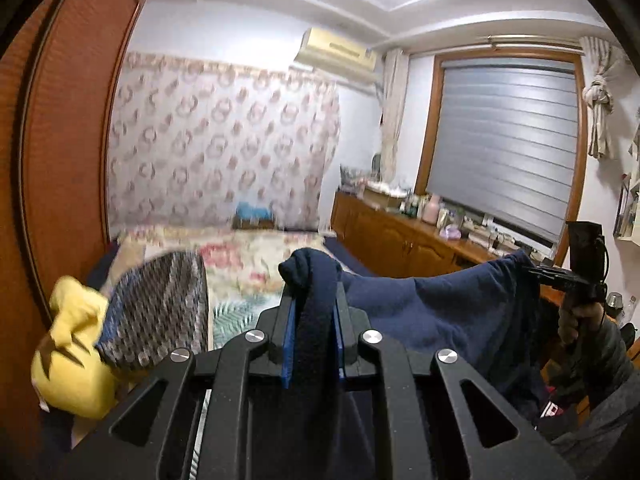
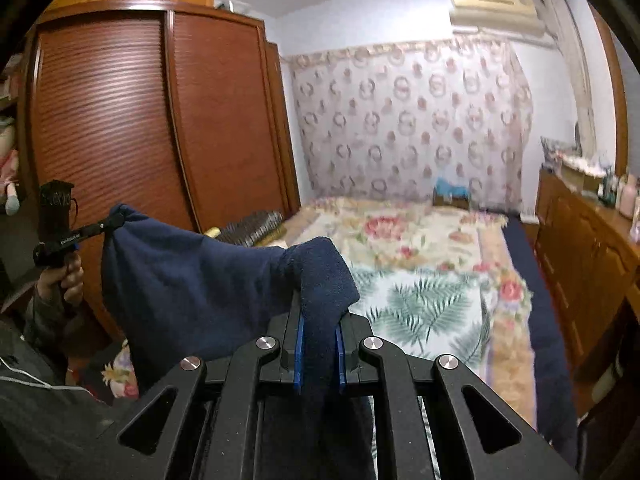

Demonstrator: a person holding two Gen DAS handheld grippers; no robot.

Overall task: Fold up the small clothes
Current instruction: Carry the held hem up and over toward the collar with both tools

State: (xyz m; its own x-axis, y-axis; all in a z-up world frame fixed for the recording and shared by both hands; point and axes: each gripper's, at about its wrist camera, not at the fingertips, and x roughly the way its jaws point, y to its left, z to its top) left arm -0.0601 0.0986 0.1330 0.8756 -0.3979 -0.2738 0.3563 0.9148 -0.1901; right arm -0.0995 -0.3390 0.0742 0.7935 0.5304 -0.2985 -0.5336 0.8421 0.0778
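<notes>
both grippers, left gripper (image 1: 314,304) and right gripper (image 2: 320,316), pinch navy cloth (image 2: 192,280) aloft.

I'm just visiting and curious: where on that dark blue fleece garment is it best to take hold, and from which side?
At the two top corners, one per gripper, each approaching from its own side. The dark navy fleece garment already hangs this way: the left gripper and the right gripper each pinch a bunched corner, so the top edge spans between them and the rest hangs free above the floral bedspread.
</notes>
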